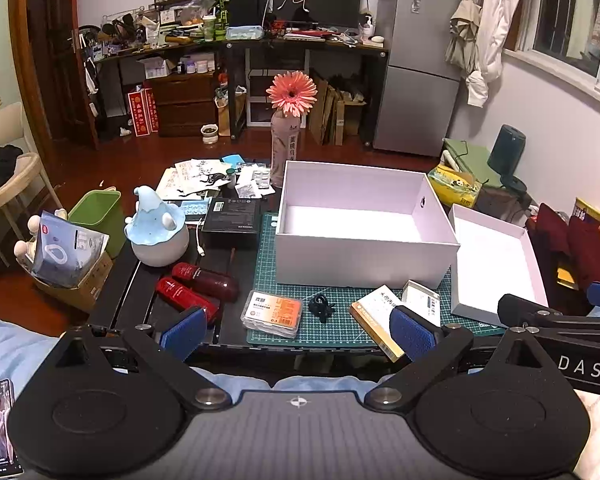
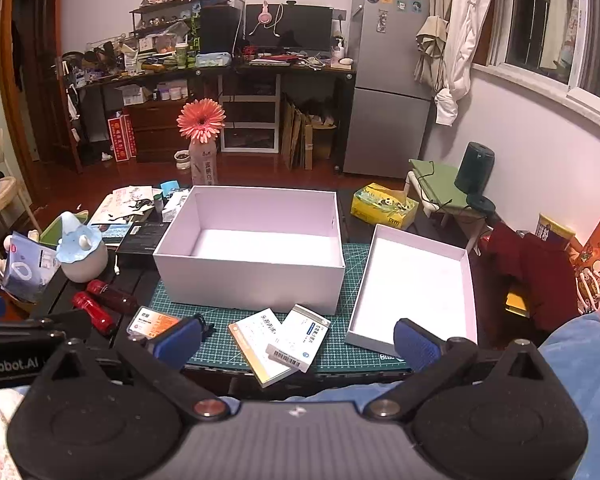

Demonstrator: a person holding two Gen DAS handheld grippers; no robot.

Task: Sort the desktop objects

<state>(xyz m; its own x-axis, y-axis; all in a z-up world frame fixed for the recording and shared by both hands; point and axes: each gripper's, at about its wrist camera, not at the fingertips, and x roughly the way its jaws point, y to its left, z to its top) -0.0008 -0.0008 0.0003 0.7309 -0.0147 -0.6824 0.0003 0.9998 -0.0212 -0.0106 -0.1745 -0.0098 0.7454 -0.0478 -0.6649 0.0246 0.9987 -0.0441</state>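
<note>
White cardboard box (image 2: 252, 248) sits open on the green cutting mat (image 2: 340, 344), its shallow lid (image 2: 416, 280) just beside it. I hold both the left tongs (image 1: 296, 332) and right tongs (image 2: 296, 344) wide and empty above the desk's (image 1: 140, 292) near edge, where two medicine cartons (image 2: 276, 340) lie.

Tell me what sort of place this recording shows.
Most likely a lived-in bedroom or studio flat, not a lab: a fridge stands beside a cluttered desk with a monitor, and the sorting happens on a low table with a cutting mat.
</note>
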